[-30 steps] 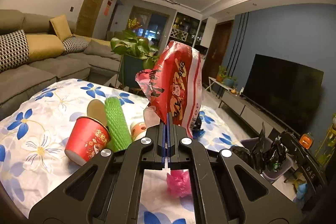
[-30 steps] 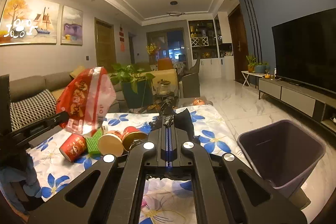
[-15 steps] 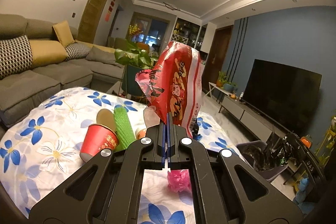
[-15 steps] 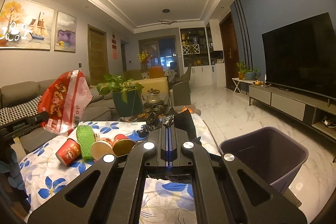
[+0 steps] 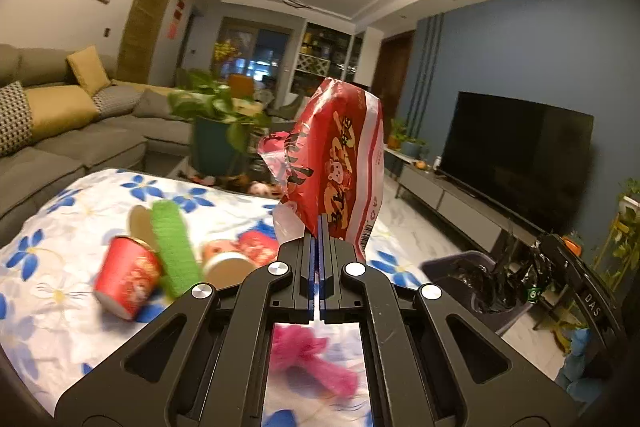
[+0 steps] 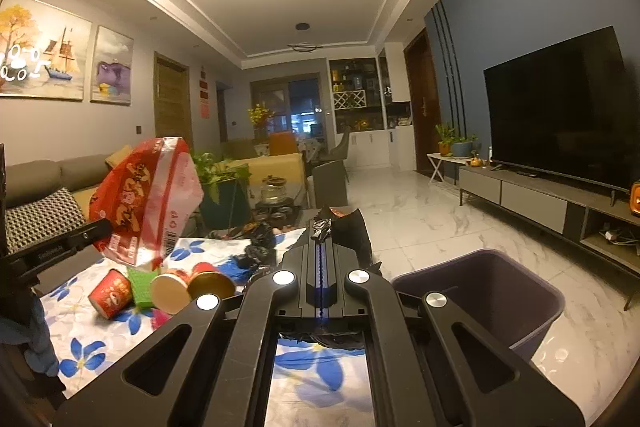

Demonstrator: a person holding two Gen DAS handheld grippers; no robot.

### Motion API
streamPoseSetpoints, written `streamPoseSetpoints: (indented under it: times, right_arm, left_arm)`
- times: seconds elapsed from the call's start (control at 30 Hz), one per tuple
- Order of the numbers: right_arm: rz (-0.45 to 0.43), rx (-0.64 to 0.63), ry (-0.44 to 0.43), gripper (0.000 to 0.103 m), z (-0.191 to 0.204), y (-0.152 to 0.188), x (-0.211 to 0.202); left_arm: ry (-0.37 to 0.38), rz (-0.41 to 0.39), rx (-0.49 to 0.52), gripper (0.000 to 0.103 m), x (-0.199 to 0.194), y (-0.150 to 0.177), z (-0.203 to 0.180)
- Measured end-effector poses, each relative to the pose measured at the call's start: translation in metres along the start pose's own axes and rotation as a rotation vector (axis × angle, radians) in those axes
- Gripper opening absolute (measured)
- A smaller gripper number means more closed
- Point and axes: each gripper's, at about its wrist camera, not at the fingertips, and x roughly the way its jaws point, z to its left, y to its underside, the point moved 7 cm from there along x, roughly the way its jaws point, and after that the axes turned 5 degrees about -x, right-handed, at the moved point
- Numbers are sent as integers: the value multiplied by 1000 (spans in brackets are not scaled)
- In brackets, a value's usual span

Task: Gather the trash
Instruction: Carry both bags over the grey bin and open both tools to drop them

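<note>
Red snack wrapper (image 5: pixel 340 163) is up off the counter (image 5: pixel 60 291), pinched at its lower edge by the left gripper (image 5: pixel 319 239), whose jaws are clenched with only a sliver of gap between them; judged from this, one piece of trash is lifted but not yet dropped into the purple bin (image 6: pixel 492 291), which stands on the floor just beside the counter and looks empty in the right wrist view. The right gripper (image 6: pixel 322 255) is likewise clamped tight, grasping a crumpled black plastic bag (image 6: pixel 352 231) that sticks up past its fingertips and hangs near the bin's rim, perhaps a liner meant for it, though that is a guess. Plenty remains on the counter: a red paper cup (image 5: pixel 128 283) on its side, a green foam net sleeve (image 5: pixel 174 247) leaning just beside that cup, two more tipped cups (image 6: pixel 188 285) next to the sleeve, and a pink fluffy scrap (image 5: pixel 308 359) closer to the camera than the cup. So collecting appears to be at an early stage
</note>
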Motion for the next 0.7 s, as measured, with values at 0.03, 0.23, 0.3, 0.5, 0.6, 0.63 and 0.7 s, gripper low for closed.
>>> streamPoseSetpoints:
  times: [0.03, 0.23, 0.3, 0.5, 0.6, 0.63, 0.7]
  right_arm:
    - [-2, 0, 8, 1, -4, 0, 0]
    - [-10, 0, 55, 1, -24, -3, 0]
    - [-11, -2, 72, 1, -30, -3, 0]
    - [-16, -3, 143, 1, -54, -3, 1]
    - [-19, -2, 183, 1, -69, -4, 3]
    - [-22, -4, 197, 1, -72, -5, 3]
    - [-29, -9, 221, 1, -77, -6, 4]
  left_arm:
    - [13, 4, 10, 0, 5, 2, -8]
    - [80, 35, 54, 0, 29, 17, -50]
    - [103, 50, 65, 0, 38, 22, -63]
    - [173, 80, 107, 0, 64, 36, -109]
    - [203, 88, 120, 0, 76, 42, -127]
    - [212, 89, 123, 0, 79, 43, -132]
    - [230, 88, 131, 0, 87, 45, -143]
